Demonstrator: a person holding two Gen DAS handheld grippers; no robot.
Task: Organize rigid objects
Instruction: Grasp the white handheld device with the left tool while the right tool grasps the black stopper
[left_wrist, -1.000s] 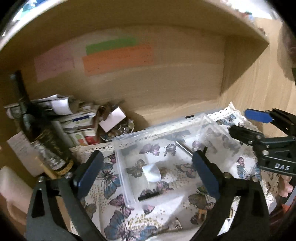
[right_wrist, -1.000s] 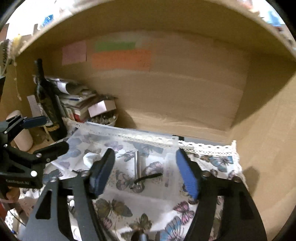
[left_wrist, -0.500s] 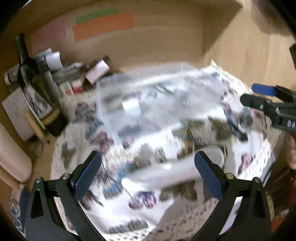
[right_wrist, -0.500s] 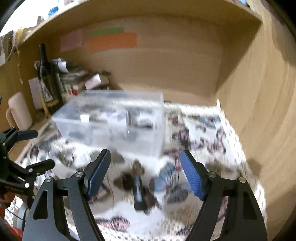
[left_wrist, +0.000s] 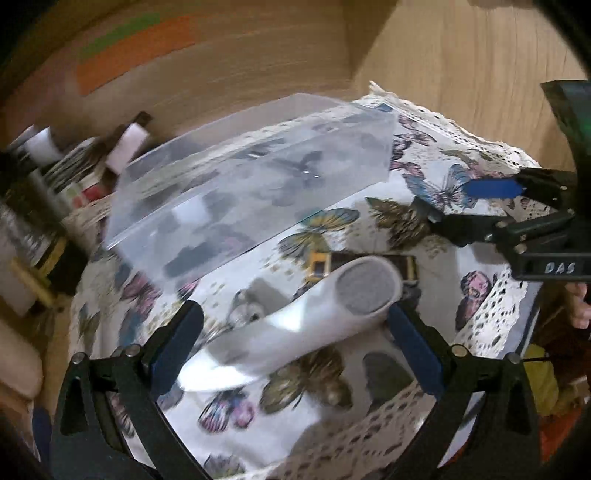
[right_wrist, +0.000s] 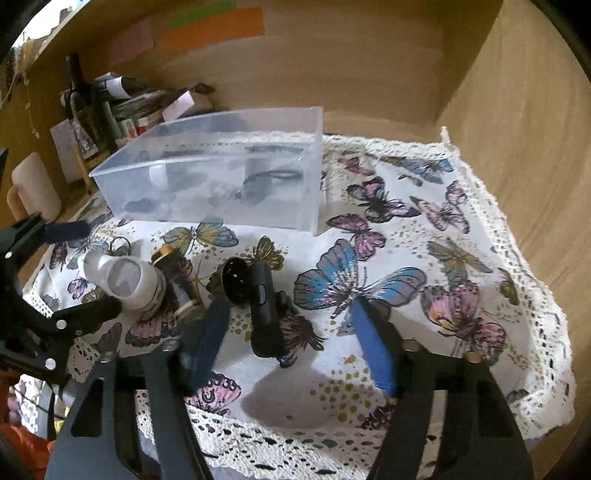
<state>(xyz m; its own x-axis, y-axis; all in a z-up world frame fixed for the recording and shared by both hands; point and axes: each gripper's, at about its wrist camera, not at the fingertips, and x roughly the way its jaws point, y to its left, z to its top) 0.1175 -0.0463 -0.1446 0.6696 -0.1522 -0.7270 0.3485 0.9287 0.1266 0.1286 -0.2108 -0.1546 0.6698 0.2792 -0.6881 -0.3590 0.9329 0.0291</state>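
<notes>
While both grippers hang above the butterfly-print tablecloth with a lace edge (right_wrist: 424, 229), each has its jaws spread wide and empty: the left gripper (left_wrist: 291, 343) brackets the white plastic tube-shaped device with a grey mesh end (left_wrist: 317, 314) without touching it, and the right gripper (right_wrist: 291, 336) straddles the black handheld device with a round cup-like head (right_wrist: 258, 306), which lies between its fingers. That framing suggests each is lined up for a pick, so the loose pieces can go into the clear rectangular plastic bin (right_wrist: 221, 173) standing just behind them, near enough for a short carry. One bin is visible; it already holds what looks like one small white roll, one metal cylinder and one black loop, though the translucent wall blurs them. On the cloth I count three loose rigid items: the white tube, the black device, and one dark cylinder with gold bands (right_wrist: 177, 284) lying between them, against the tube. Bottles and papers (right_wrist: 110, 99) crowd the rear left of the wooden alcove.
</notes>
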